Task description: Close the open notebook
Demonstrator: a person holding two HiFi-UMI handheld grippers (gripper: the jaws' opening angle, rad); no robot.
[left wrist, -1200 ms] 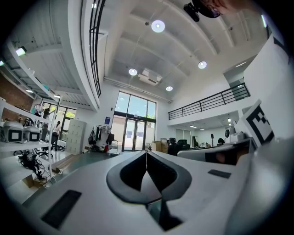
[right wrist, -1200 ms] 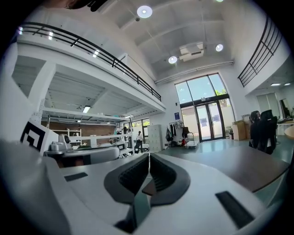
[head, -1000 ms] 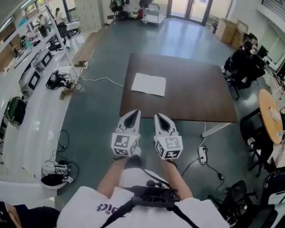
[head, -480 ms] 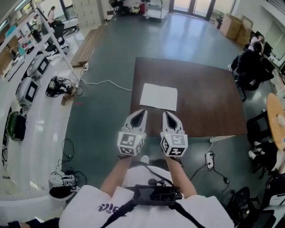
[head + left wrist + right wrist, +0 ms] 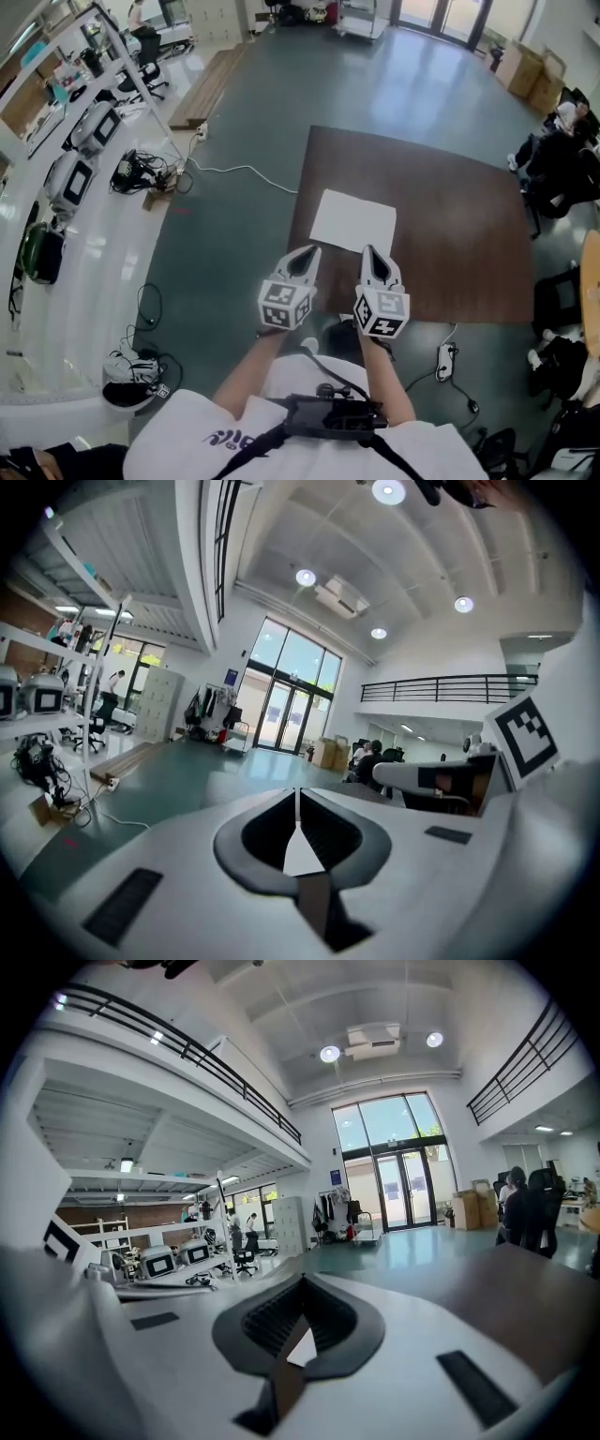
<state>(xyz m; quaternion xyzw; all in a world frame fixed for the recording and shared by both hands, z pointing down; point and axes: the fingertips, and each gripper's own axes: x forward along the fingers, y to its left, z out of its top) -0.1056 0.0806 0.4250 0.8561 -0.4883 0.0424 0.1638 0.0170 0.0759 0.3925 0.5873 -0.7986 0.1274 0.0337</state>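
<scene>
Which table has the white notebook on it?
The dark brown square table: the notebook lies flat on it. The pale round table sits far off at the right edge.

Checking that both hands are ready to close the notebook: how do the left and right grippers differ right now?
The left gripper slants inward over the near left corner of the table. The right gripper points straighter and sits farther along the table's near edge. Both have their fingers shut and empty, with the tips by the near edge of the notebook.

Grey-green floor (image 5: 253,112), dark brown table (image 5: 469,244), tall glass doors (image 5: 403,1190), round ceiling lights (image 5: 329,1054)
</scene>
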